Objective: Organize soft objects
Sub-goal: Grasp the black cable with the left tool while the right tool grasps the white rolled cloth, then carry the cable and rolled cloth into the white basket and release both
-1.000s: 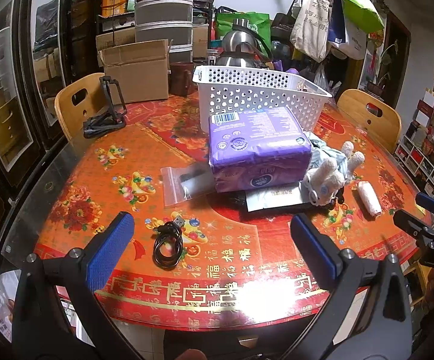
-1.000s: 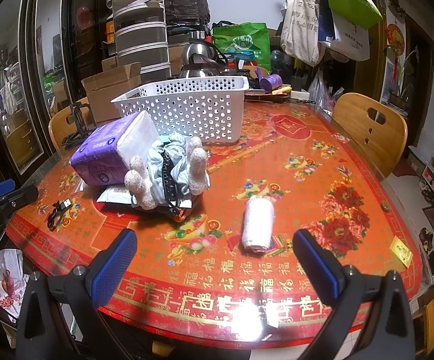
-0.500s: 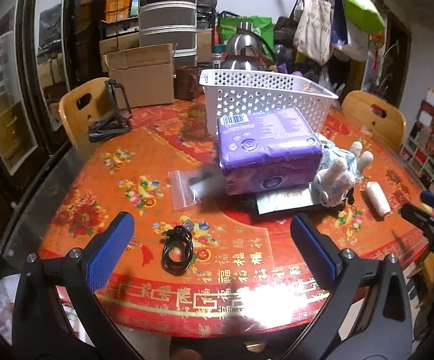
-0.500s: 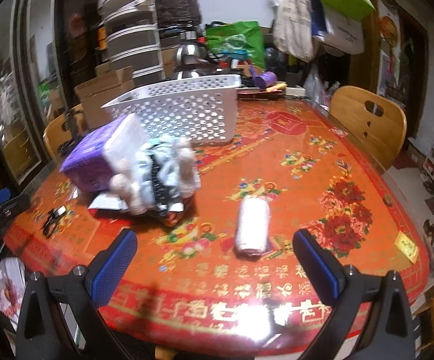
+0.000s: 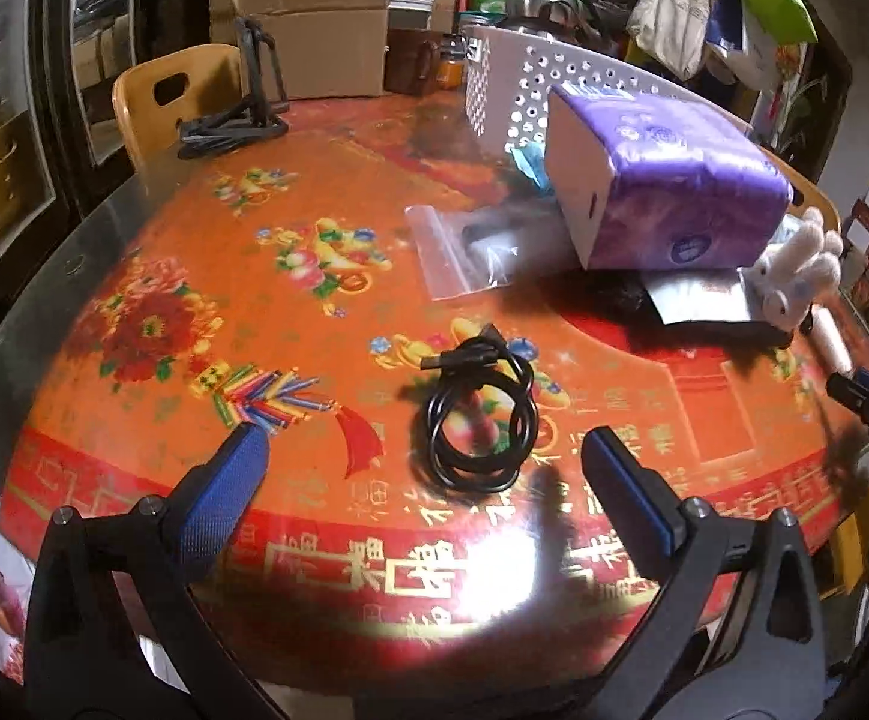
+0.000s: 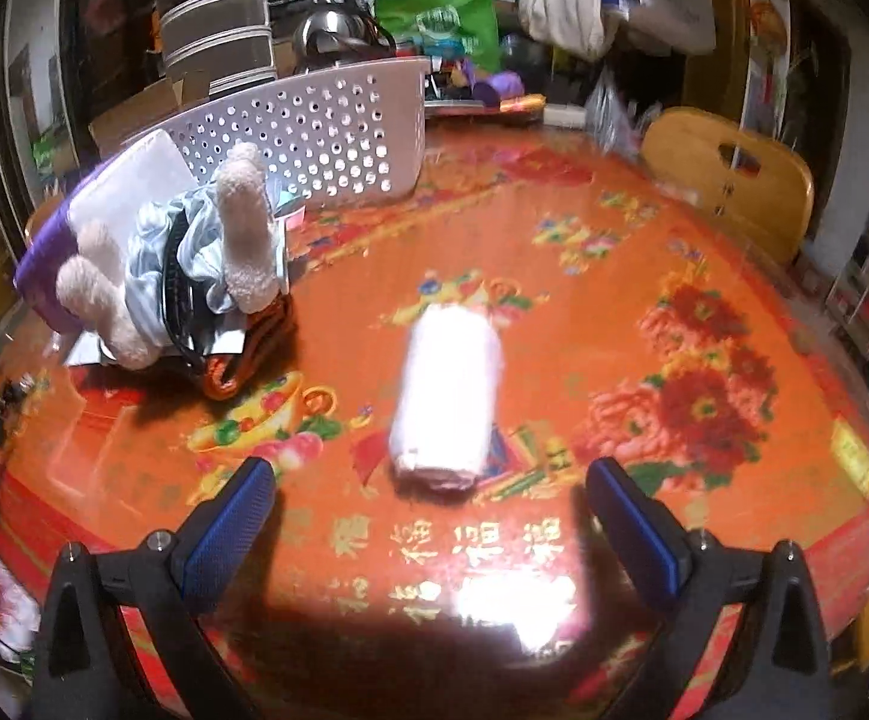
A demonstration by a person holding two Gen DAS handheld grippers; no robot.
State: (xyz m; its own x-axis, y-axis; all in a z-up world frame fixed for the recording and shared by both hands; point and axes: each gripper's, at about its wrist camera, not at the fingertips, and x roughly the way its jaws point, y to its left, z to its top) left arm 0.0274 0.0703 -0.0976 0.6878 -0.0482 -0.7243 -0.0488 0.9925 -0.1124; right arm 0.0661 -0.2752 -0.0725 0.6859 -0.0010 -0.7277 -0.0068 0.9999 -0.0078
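Ahead of the right claw, spread wide and empty, the white rolled towel lies lengthwise, pointing away; left claw likewise.

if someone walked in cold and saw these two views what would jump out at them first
The bright red-orange tablecloth with gold lettering fills both views. Ahead of the open right claw lies a white rolled cloth, alone on the table. Further left a purple soft pack sits on a pile with a fluffy cream plush toy, in front of a white perforated plastic basket; a coiled black cable lies before the open left claw.
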